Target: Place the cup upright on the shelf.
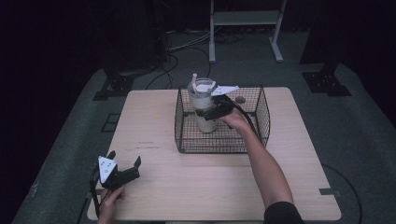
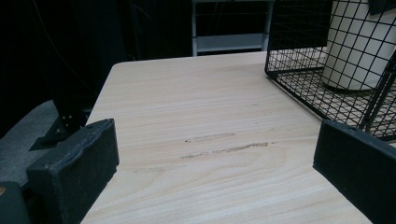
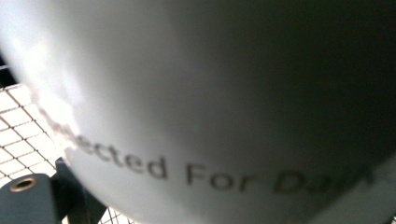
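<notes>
Gripping the cream cup with the right gripper, jaws closing around its middle inside the black wire basket at the far centre of the counter. Standing upright near the basket's left wall, with a clear lid and a straw on top; whether resting on the basket floor or hanging just above it cannot be told from the high view. Pressing so close in the right gripper view that the cup wall, with blurred printed lettering across it, is blocking sight of the jaws themselves, so the hold is being judged from the high view, where the jaws are bracketing the cup on both sides. Idling with the left gripper at the near left corner of the counter, well apart from the basket, jaws spread wide and holding nothing; confirming this in the left gripper view, where bare wood is lying between the two black pads. Judging the step in hand as either taking the cup out of the basket or setting it down inside. Requiring next, in either case, keeping the cup vertical, clearing the wire rim with the lid and straw, and avoiding tilting, since any contents could be spilling.
</notes>
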